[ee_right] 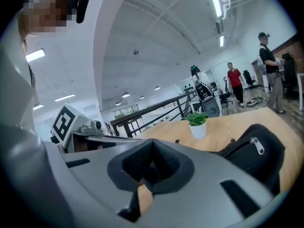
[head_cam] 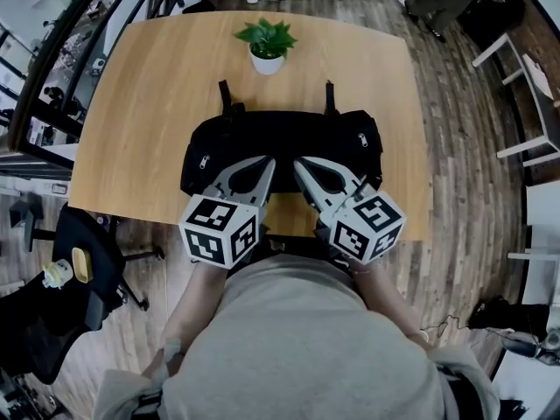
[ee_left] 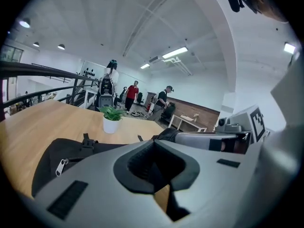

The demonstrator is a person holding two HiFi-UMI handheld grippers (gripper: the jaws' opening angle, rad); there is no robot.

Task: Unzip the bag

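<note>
The bag is lying zipped on the worktop just this side of the plant, and the left claw and right claw are sitting fully closed, apparently empty, at its edge farthest from the plant, so unzipping is only beginning and next is likely calling for one claw opening onto a zipper pull.

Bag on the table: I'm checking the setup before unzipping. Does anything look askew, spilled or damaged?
Nothing stands out. The black bag lies flat on the wooden table, its two straps toward the upright potted plant. No tear or spill shows. The left gripper and right gripper, both shut, rest on its middle.
</note>
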